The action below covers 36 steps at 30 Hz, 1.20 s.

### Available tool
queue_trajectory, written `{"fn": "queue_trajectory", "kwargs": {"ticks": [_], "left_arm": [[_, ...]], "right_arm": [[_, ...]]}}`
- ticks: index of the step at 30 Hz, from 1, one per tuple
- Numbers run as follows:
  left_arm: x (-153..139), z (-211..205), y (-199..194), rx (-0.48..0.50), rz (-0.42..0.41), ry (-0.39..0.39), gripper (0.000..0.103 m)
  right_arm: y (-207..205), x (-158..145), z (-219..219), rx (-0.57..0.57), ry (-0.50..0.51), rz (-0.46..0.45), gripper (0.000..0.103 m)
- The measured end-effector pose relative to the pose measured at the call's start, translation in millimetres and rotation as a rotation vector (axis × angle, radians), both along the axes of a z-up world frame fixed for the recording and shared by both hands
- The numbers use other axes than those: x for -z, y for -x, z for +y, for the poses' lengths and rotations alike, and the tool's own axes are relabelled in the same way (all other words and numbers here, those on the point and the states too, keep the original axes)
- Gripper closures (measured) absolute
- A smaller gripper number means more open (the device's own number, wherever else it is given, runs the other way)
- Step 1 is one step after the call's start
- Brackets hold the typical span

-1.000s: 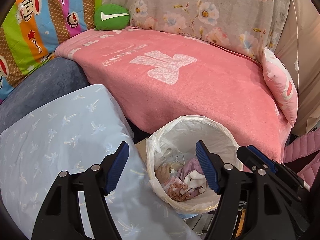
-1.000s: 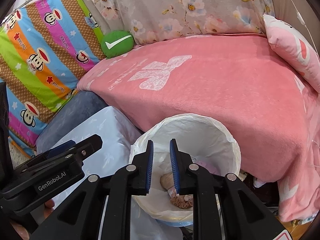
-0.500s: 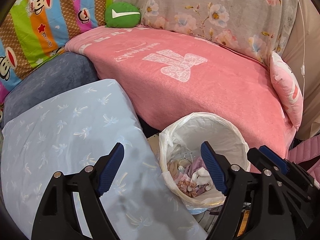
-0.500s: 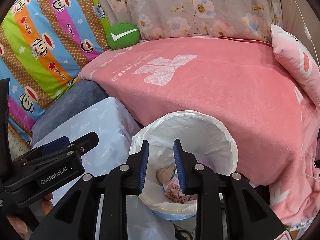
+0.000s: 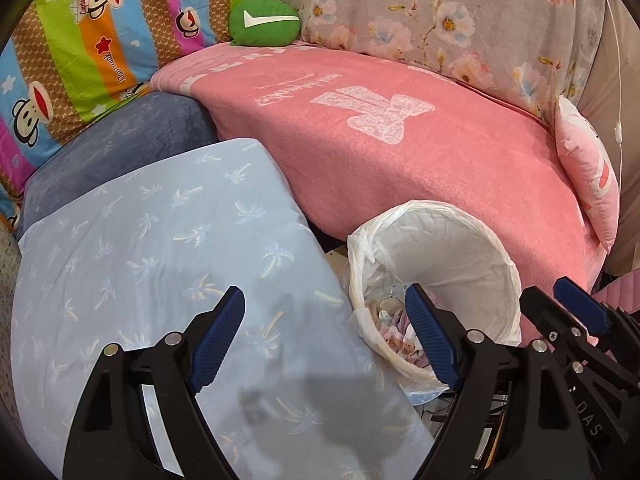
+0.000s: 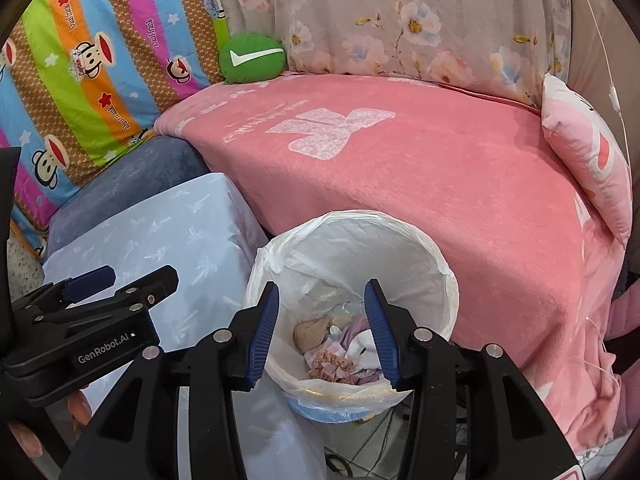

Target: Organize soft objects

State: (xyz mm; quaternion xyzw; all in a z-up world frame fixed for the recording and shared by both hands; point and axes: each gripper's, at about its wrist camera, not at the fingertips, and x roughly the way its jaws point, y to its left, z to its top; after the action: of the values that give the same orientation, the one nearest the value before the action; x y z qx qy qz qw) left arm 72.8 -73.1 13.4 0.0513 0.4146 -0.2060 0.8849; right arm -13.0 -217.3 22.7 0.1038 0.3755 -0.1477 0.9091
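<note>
1. Two tongs are in view. The left tongs have their jaws wide and opening, with nothing between the pads; below the gap lies the blue pillow.
2. The right tongs have their jaws opening and hold nothing; the gap looks down into the bin.
3. One blue pillow with a palm-tree print lies under and ahead of the left tongs. Its long axis runs from the near left edge of that view up toward the pink blanket, the far corner pointing at the blanket. In the right wrist view the pillow lies left of the right tongs, touching the bin's side.
4. One bin with a white liner stands below the right tongs and just right of the left tongs' right finger. It holds crumpled scraps of paper and cloth; their number cannot be told.
5. One green cushion with a white tick sits far ahead of both tongs at the blanket's back edge, its long axis crosswise.
6. One pink cushion leans at the far right end of the blanket, long axis running away from the tongs.
7. One grey-blue cushion lies beyond the pillow, touching it.
8. Fingertips show beneath the left tongs' body in the right wrist view.
</note>
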Motion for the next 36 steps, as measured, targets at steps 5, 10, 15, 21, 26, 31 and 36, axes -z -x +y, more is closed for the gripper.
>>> {"fn": "queue_trajectory", "kwargs": {"ticks": [5, 10, 15, 21, 26, 31, 36], "left_arm": [[3, 6, 4, -0.015, 0.016, -0.003, 0.023], [4, 7, 9, -0.028, 0.012, -0.013, 0.017], [6, 6, 13, -0.022, 0.013, -0.021, 0.016], [8, 3, 16, -0.018, 0.01, -0.03, 0.016], [9, 0, 17, -0.013, 0.008, -0.04, 0.016], [11, -3, 20, -0.01, 0.004, -0.052, 0.015], [12, -5, 20, -0.007, 0.009, -0.056, 0.015]], "right_arm": [[5, 2, 3, -0.003, -0.003, 0.011, 0.054], [9, 4, 4, 0.005, -0.006, 0.018, 0.05], [10, 6, 4, 0.008, 0.001, 0.034, 0.036], [15, 9, 3, 0.009, 0.009, 0.045, 0.03], [18, 11, 2, 0.014, 0.019, 0.055, 0.023], [21, 13, 0, 0.025, 0.017, 0.067, 0.017], [25, 15, -5, 0.039, 0.031, 0.077, 0.017]]}}
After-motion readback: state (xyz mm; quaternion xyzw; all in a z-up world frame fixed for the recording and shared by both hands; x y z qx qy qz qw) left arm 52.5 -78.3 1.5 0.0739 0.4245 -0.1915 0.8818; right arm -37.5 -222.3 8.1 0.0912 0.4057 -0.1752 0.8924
